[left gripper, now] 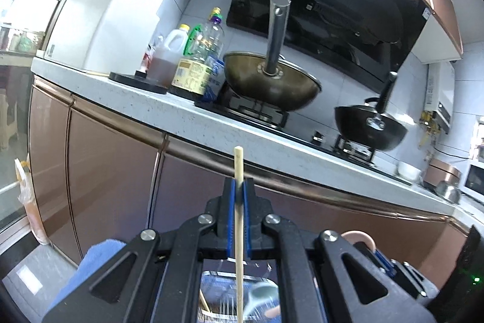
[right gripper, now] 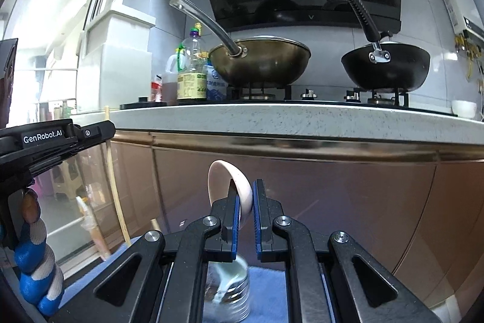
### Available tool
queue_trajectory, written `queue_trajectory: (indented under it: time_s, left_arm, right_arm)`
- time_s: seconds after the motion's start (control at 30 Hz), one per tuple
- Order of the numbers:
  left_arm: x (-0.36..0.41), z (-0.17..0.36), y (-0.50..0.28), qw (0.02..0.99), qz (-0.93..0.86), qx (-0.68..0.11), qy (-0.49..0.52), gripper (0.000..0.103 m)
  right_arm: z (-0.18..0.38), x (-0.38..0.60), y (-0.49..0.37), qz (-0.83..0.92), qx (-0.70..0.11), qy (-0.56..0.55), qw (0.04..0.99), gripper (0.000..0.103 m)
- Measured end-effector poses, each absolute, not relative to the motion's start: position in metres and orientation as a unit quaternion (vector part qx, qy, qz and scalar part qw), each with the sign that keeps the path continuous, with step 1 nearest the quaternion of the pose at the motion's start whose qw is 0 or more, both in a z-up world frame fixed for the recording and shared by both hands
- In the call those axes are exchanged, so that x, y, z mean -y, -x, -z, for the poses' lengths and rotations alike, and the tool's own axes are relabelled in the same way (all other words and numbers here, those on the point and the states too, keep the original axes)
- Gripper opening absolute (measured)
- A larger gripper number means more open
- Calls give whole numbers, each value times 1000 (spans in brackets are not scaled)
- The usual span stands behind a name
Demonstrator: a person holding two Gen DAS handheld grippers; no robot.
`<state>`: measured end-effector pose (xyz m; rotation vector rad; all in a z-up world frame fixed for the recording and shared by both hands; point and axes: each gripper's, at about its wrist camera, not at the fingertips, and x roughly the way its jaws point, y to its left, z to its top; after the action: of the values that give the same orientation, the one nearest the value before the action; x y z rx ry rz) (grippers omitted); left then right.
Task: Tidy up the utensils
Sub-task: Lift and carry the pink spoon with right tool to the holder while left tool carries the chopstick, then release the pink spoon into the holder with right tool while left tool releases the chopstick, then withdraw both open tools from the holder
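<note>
The left hand-held gripper is pinching an upright wooden chopstick, while the right hand-held gripper is clamping a white spoon (bowl up). Both are hanging before the tabletop, so sorting looks unfinished; neither is stowed yet.

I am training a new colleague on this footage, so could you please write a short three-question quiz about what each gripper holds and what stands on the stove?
1. True or false: the left gripper is shut on a wooden chopstick.
2. What does the right gripper hold? A) a fork B) a white spoon C) a knife
3. Fill in: on the stove, the pan to the right of the brass-coloured wok is coloured ____.

Key: 1 true; 2 B; 3 black.
</note>
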<state>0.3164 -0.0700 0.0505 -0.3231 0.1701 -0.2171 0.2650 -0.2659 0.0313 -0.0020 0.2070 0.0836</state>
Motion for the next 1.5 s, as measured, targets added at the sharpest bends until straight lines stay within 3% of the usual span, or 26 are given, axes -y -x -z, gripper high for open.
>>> queue_trajectory:
  time_s: [0.4, 0.63, 0.67, 0.73, 0.8, 1.03, 1.17, 1.5]
  left_arm:
    - [95, 10, -367, 988, 35, -61, 135, 5]
    - [93, 41, -372, 986, 42, -98, 127, 7]
    - [91, 42, -369, 985, 46, -104, 130, 9]
    - [87, 39, -364, 983, 55, -112, 132, 16]
    - [83, 34, -358, 983, 58, -117, 132, 23]
    - [63, 11, -314, 985, 47, -116, 120, 25]
    - [53, 6, -279, 985, 43, -125, 110, 32]
    - [37, 13, -197, 976, 34, -191, 104, 33]
  right_arm:
    - [22, 241, -307, -30, -115, 56, 991, 8]
    - [55, 239, -307, -31, -138, 60, 988, 11]
    - [58, 240, -307, -33, -144, 58, 987, 13]
    - [60, 243, -304, -37, -150, 49, 987, 33]
    - [58, 247, -299, -33, -148, 40, 988, 39]
    - [37, 256, -272, -16, -147, 11, 989, 39]
    - [27, 260, -241, -7, -149, -18, 989, 39]
    - [35, 253, -146, -29, -190, -74, 979, 39]
